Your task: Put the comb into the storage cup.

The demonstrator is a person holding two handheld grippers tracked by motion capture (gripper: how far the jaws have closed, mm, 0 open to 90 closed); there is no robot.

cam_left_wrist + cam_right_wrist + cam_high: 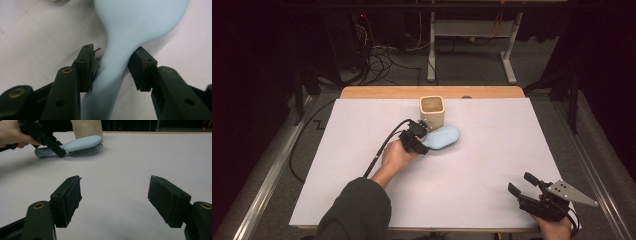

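A light blue hairbrush (pixel 442 137) lies bristles down on the white table sheet (pixel 472 170), just in front of a beige cup (pixel 432 110). My left gripper (pixel 419 145) comes at it from the left. In the left gripper view both pads of my left gripper (pixel 113 57) sit against the sides of the hairbrush (pixel 140 20) at its narrow handle. The right gripper view shows the hairbrush (pixel 82 143) resting on the table with my left gripper (pixel 56 148) astride its handle. My right gripper (pixel 520 182) rests near the front right corner, jaws wide apart and empty (pixel 115 192).
The beige cup (pixel 86 128) stands upright right behind the brush head. A wooden table edge (pixel 432 92) runs along the back. The left gripper's cable (pixel 384 147) trails over the sheet toward the person's sleeve (pixel 362 210).
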